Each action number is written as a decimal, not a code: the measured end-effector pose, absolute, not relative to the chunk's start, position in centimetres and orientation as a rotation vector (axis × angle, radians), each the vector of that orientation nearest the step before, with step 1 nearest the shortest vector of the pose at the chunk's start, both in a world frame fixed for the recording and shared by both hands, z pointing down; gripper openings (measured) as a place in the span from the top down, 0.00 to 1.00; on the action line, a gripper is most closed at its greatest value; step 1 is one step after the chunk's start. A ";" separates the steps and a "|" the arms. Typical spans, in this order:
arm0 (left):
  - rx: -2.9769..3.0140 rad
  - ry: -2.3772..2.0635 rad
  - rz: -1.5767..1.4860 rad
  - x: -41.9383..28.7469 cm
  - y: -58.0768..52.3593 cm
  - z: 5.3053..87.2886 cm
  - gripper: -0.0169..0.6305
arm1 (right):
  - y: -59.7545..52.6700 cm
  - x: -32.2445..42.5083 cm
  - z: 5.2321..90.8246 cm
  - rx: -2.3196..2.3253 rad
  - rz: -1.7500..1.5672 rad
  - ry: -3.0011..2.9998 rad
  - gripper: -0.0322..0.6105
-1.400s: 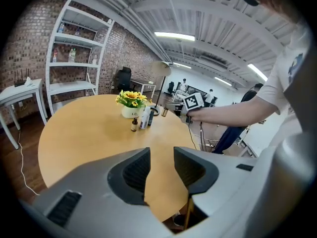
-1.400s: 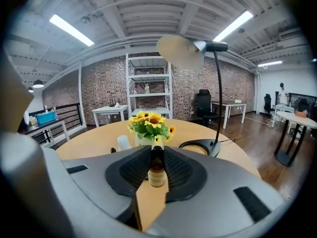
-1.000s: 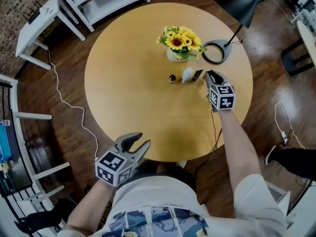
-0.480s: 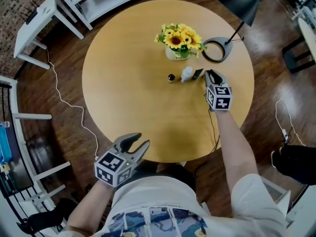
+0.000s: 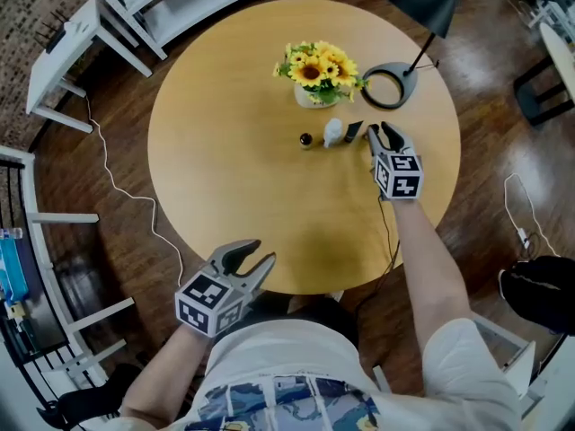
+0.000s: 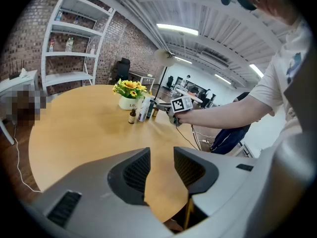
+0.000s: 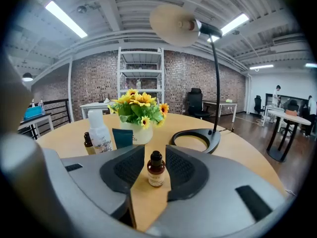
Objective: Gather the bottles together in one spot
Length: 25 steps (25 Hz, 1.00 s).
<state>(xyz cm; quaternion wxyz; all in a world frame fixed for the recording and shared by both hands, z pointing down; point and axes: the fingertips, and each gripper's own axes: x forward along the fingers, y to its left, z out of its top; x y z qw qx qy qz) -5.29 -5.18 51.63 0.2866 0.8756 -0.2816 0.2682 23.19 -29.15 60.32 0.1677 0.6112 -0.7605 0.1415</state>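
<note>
While reaching across the table (image 5: 234, 151), opening the right gripper (image 5: 379, 136) jaws around a standing brown bottle (image 7: 155, 170).
Holds the left gripper (image 5: 247, 257) at the near rim, jaws apart, empty.

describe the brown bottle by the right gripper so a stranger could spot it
On the round wooden table, find the pot of sunflowers and the ring-shaped lamp base. In front of them a small brown bottle with a black cap stands alone between the right gripper's opening jaws, apart from the white bottle, dark tube and second brown bottle.
</note>
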 end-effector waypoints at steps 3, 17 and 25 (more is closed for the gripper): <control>2.352 -0.767 0.724 -4.8 -5.4 51.6 0.74 | -27.8 23.4 58.4 1.750 0.397 -2.192 0.69; 2.367 -0.931 0.654 -1.7 -2.9 48.0 0.74 | -6.0 21.1 47.5 1.605 0.512 -2.295 0.68; 2.258 -1.119 0.619 -2.2 2.2 48.0 0.74 | 5.1 22.1 45.3 1.496 0.488 -2.310 0.68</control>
